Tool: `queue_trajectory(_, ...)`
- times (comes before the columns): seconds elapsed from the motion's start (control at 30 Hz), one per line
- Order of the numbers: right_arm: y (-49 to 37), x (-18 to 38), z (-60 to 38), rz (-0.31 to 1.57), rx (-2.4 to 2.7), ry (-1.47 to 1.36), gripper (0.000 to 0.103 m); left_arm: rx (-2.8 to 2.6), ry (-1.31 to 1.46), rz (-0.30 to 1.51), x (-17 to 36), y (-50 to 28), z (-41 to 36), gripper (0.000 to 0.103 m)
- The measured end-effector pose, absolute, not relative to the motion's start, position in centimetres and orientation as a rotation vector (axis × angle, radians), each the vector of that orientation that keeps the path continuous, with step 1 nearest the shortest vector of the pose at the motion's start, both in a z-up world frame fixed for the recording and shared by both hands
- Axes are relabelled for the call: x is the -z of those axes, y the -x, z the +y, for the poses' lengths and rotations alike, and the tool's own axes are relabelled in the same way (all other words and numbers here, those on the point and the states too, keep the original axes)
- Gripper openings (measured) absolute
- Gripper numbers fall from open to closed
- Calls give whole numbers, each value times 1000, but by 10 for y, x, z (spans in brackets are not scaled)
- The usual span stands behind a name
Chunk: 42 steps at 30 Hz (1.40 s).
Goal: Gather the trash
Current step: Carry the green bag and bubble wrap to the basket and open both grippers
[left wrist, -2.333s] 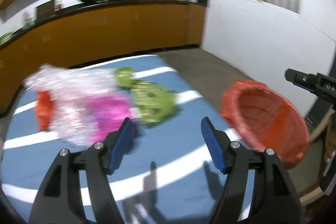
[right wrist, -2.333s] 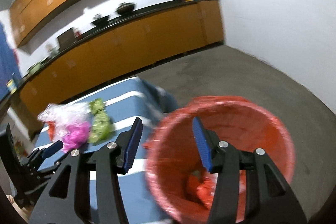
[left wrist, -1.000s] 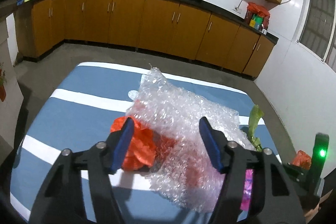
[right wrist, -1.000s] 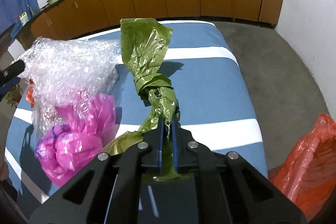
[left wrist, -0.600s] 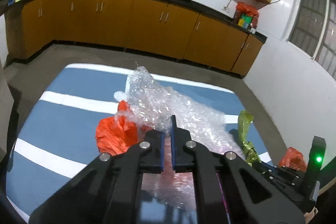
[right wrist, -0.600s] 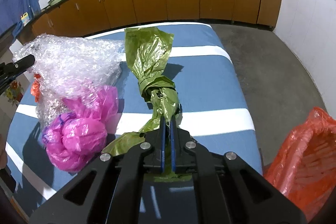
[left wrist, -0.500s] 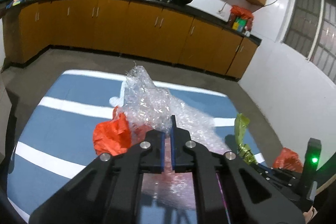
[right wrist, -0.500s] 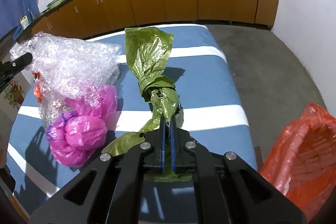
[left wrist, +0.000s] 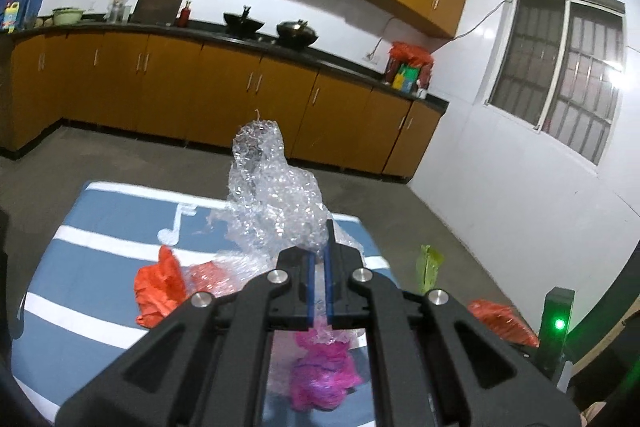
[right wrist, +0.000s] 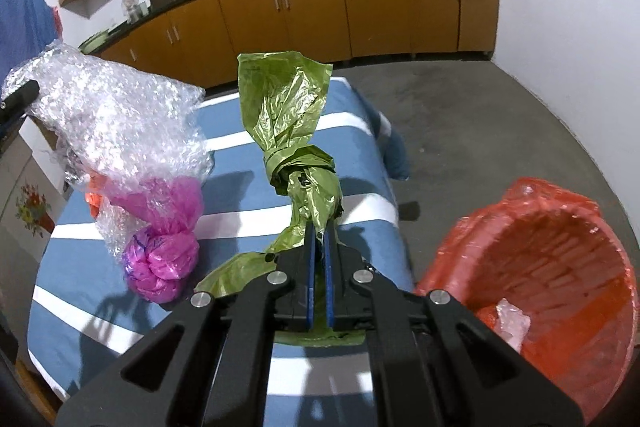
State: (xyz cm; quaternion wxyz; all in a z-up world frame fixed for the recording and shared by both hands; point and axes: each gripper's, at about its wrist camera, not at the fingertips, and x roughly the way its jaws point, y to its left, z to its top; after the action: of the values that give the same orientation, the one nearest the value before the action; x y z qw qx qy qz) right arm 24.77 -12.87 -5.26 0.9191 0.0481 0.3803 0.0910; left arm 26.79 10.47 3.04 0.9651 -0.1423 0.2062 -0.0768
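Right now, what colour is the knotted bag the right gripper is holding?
Olive green. The knotted bag, clamped in the right gripper, shows best in the right wrist view.

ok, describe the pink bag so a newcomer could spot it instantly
Find the blue table with white stripes. Near its left side, half under the bubble wrap, sits the pink bag, a knotted, balled-up plastic bag. It is the only magenta item; the green bag is held up and the orange scrap lies further left.
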Motion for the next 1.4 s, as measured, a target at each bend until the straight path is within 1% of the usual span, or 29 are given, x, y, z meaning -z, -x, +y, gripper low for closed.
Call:
queue_trajectory(0.2,-234,45,-147,753,-156,-128,4,209,271,379,-50,-255,78,5)
queue_trajectory(0.43,-206,39,-183,722,-77,-144,4,308,253,385,-51,-248,37,5)
queue_trajectory(0.9,-157,30,-272,683,107,-233,4,511,229,479,-16,-238,-57,5)
queue_trajectory(1.07,-149,35,-287,690,137,-256,4,569,211,525,1,-236,-89,5)
queue_trajectory(1.4,-138,49,-306,707,173,-305,4,631,186,593,25,-232,-124,5)
